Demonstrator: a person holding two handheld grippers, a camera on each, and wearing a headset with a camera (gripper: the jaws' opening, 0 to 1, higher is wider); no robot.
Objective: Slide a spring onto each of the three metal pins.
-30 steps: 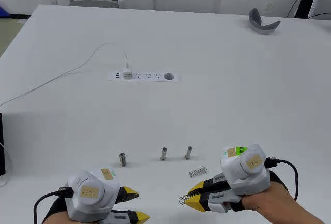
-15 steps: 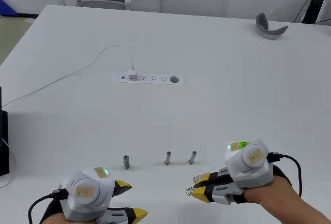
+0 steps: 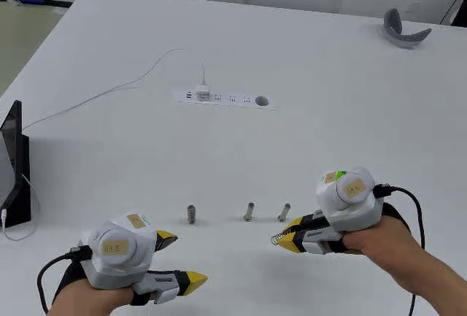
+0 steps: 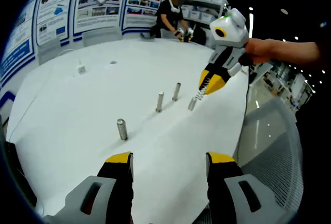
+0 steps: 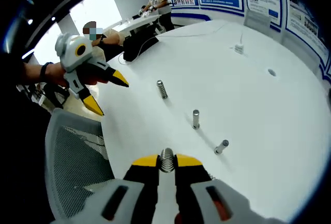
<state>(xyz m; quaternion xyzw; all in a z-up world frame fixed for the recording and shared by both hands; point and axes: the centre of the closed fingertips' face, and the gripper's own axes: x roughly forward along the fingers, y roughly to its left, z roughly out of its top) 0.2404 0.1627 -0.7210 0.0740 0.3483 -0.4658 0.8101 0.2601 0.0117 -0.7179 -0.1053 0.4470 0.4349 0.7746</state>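
Three short metal pins stand in a row on the white table [image 3: 328,126]. The left pin [image 3: 191,214] [image 5: 162,89] [image 4: 122,129] wears a spring. The middle pin [image 3: 249,212] [image 5: 195,119] and right pin [image 3: 284,212] [image 5: 221,147] are bare. My right gripper [image 3: 283,241] [image 5: 165,166] is shut on a spring [image 5: 165,157] [image 4: 205,83], held just before the right pin. A small loose spring [image 4: 192,103] lies on the table below it. My left gripper [image 3: 182,259] [image 4: 169,159] hovers open and empty at the near left.
A white power strip [image 3: 226,99] with a plugged charger and cable lies mid-table. A grey curved object [image 3: 405,31] sits at the far right. A dark screen [image 3: 13,163] stands at the left edge. Chairs line the far side.
My right gripper has risen off the table with the spring and moved toward the right pin. The left gripper stays open at the near left. The head camera has shifted.
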